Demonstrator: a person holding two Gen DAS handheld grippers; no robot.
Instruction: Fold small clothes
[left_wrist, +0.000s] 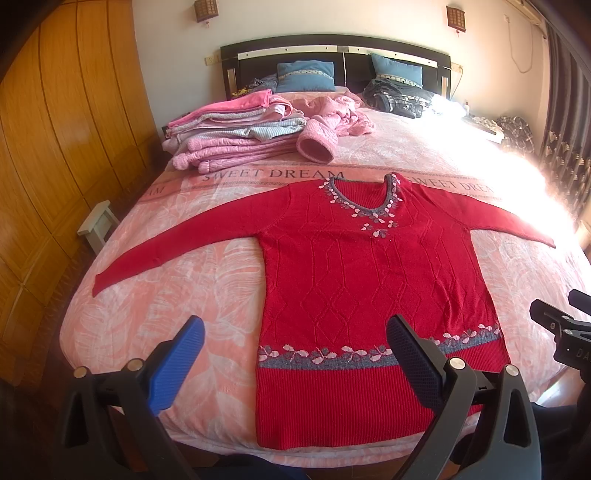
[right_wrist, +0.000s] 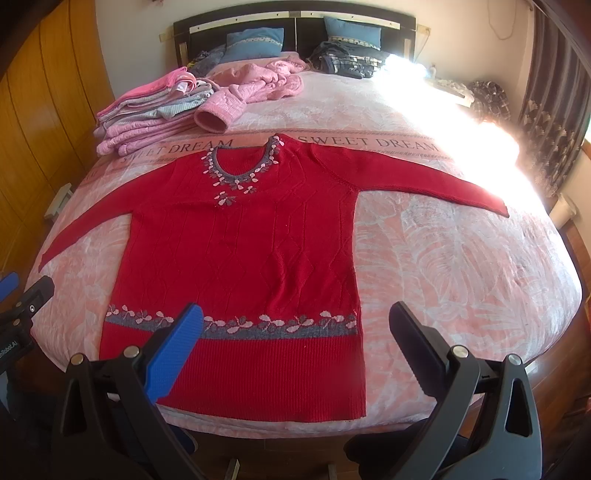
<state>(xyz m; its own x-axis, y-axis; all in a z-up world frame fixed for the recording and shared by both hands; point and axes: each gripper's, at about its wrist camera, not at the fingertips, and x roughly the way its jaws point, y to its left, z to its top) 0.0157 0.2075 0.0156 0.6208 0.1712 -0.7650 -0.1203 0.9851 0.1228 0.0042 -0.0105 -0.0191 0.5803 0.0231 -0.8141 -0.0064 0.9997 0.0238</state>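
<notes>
A red sweater (left_wrist: 373, 273) lies flat, front up, at the foot edge of the bed (left_wrist: 155, 314), sleeves spread toward both side edges; no fold is made yet (a pile of folded clothes (left_wrist: 229, 129) sits near the far left corner). The left gripper (left_wrist: 295, 362) and right gripper (right_wrist: 295, 350) hover wide apart above the hem, holding nothing.

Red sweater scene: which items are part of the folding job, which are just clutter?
In the job:
- red sweater, spread flat, sleeves out
- stack of folded pink clothes
- unfolded pink garment
- left hand-held gripper, open
- right hand-held gripper, open

Lying about:
- blue pillows
- dark plaid clothes by the headboard
- white stool beside the bed
</notes>
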